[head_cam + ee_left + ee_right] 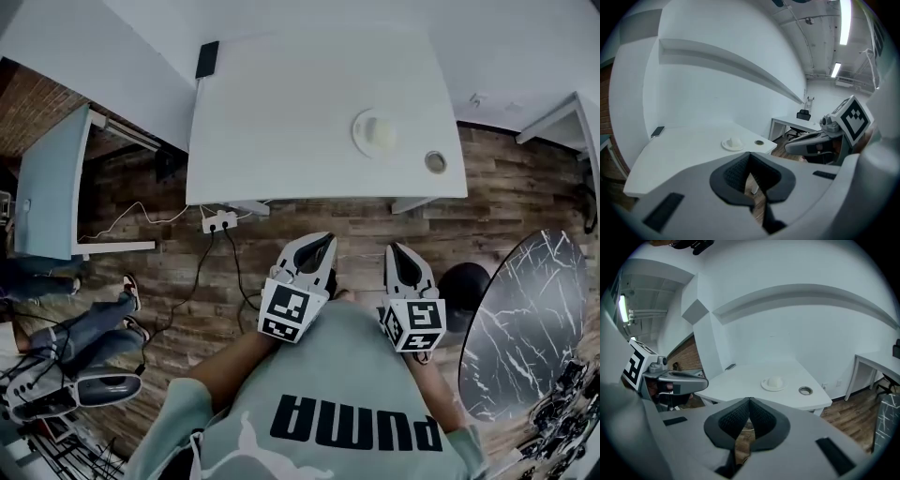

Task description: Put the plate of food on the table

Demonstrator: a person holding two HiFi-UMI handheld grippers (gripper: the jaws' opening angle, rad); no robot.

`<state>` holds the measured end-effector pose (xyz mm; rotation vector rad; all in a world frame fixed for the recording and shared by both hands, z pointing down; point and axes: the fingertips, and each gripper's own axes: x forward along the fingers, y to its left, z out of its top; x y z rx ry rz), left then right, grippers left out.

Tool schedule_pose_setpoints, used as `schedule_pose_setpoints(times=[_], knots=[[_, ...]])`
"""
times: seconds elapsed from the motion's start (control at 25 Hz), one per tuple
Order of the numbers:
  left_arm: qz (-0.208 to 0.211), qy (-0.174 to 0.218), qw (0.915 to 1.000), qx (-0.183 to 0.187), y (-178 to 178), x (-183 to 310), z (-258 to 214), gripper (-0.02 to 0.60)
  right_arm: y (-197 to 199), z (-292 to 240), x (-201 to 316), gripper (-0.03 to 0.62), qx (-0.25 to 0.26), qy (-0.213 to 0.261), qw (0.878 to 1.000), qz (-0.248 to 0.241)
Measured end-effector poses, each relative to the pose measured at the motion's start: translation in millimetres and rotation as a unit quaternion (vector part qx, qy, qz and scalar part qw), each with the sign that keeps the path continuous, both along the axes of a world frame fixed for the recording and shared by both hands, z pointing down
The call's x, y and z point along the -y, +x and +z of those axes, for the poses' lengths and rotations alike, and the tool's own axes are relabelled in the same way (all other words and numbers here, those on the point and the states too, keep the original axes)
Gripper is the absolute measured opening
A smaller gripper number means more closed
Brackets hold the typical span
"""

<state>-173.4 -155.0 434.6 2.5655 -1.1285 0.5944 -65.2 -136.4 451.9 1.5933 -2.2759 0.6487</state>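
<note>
two grey grippers, left gripper (319, 249) and right gripper (399, 255), are held pressed together and empty, while the round white plate of pale food (375, 133) is already set on the white table (281, 112), so only withdrawal is judged left.

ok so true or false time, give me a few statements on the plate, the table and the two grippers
1. The plate of food sits on the white table. True.
2. The left gripper grips the plate. False: its jaws are shut on nothing, short of the table's near edge.
3. A dark phone lies at a far corner of the table. True.
4. The right gripper has its jaws wide apart. False: they are together, with nothing between them.
5. The plate covers the round cable hole. False: the hole lies uncovered beside it.
</note>
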Motion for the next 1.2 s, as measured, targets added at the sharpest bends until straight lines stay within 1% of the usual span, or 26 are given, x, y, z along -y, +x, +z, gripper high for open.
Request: schedule_pose_setpoints(times=[0.16, 0.48, 0.84, 1.0, 1.2], knots=[[0.008, -0.009, 0.9999, -0.008, -0.6, 21.5, 3.7, 0.006, -1.2, -0.7, 19.9, 0.008, -0.01, -0.007, 1.0, 0.005], [0.029, -0.012, 0.9992, -0.026, -1.8, 62.9, 2.0, 0.006, -3.4, -4.6, 54.3, 0.008, -0.029, -0.017, 0.999, 0.023], [0.049, -0.007, 0.9978, -0.044, -11.2, 104.5, -1.4, 0.006, -11.1, -11.9, 92.3, 0.008, -0.046, -0.015, 0.998, 0.042], [0.047, -0.005, 0.9974, -0.055, -16.8, 116.7, -2.9, 0.006, -8.9, -15.7, 103.9, 0.008, -0.047, -0.011, 0.997, 0.055], [0.036, -0.011, 0.9973, -0.063, -20.7, 123.0, -2.1, 0.006, -7.1, -16.8, 109.6, 0.008, -0.045, -0.013, 0.997, 0.06]])
